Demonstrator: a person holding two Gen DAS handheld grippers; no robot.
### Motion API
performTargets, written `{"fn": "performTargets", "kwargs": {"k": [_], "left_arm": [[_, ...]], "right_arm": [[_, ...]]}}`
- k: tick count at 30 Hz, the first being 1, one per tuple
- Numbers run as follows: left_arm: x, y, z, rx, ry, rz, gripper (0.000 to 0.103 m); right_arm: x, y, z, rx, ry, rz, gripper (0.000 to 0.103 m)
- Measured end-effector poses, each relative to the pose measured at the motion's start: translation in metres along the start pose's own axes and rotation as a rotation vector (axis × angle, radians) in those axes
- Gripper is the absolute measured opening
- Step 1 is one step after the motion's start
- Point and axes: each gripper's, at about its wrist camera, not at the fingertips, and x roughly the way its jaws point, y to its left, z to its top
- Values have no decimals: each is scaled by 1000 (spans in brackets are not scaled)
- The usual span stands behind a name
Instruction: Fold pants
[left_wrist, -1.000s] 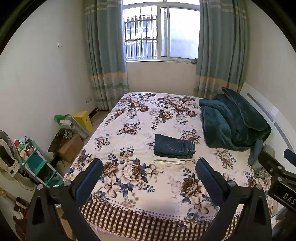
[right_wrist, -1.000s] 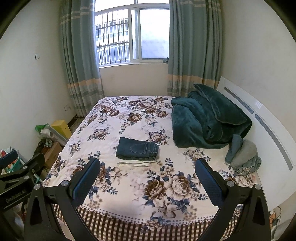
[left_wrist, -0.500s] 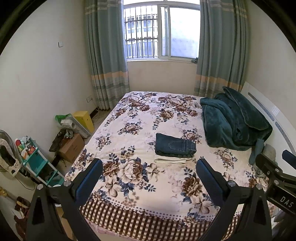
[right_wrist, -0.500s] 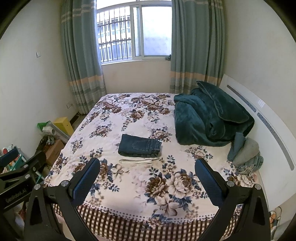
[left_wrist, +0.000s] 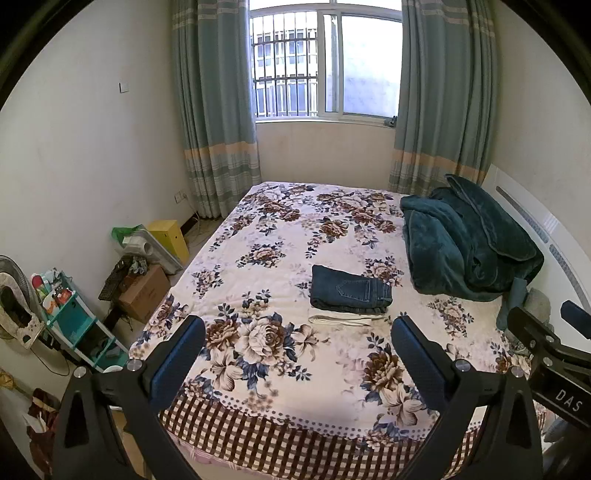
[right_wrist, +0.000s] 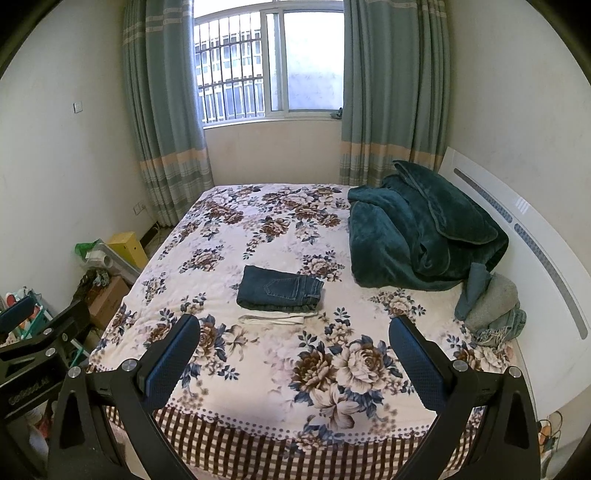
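Dark blue jeans (left_wrist: 349, 291) lie folded into a compact rectangle near the middle of the floral bed (left_wrist: 280, 229); they also show in the right wrist view (right_wrist: 280, 290). A folded white cloth strip (left_wrist: 341, 319) lies just in front of them, also seen in the right wrist view (right_wrist: 275, 318). My left gripper (left_wrist: 297, 356) is open and empty, held back over the bed's foot edge. My right gripper (right_wrist: 293, 356) is open and empty, equally far back. Each gripper's body shows at the edge of the other's view.
A heaped dark green blanket (right_wrist: 421, 229) lies at the right against the white headboard (right_wrist: 535, 236), with grey and teal clothes (right_wrist: 487, 302) beside it. Boxes, a yellow bin (left_wrist: 168, 238) and a teal shelf (left_wrist: 74, 321) crowd the floor left of the bed.
Both grippers have drawn back and tilted up a little, so the bed and the folded jeans sit slightly lower and farther in both views. The jeans have not moved.
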Motion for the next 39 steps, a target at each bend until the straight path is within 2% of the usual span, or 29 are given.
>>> {"fn": "performTargets", "kwargs": {"k": [30, 39], "left_arm": [[-4, 5, -4, -8, 1, 9, 103], [-4, 7, -6, -10, 3, 8, 103]], "right_arm": [[3, 4, -4, -1, 0, 1, 103], [4, 16, -22, 3, 9, 3, 103]]}}
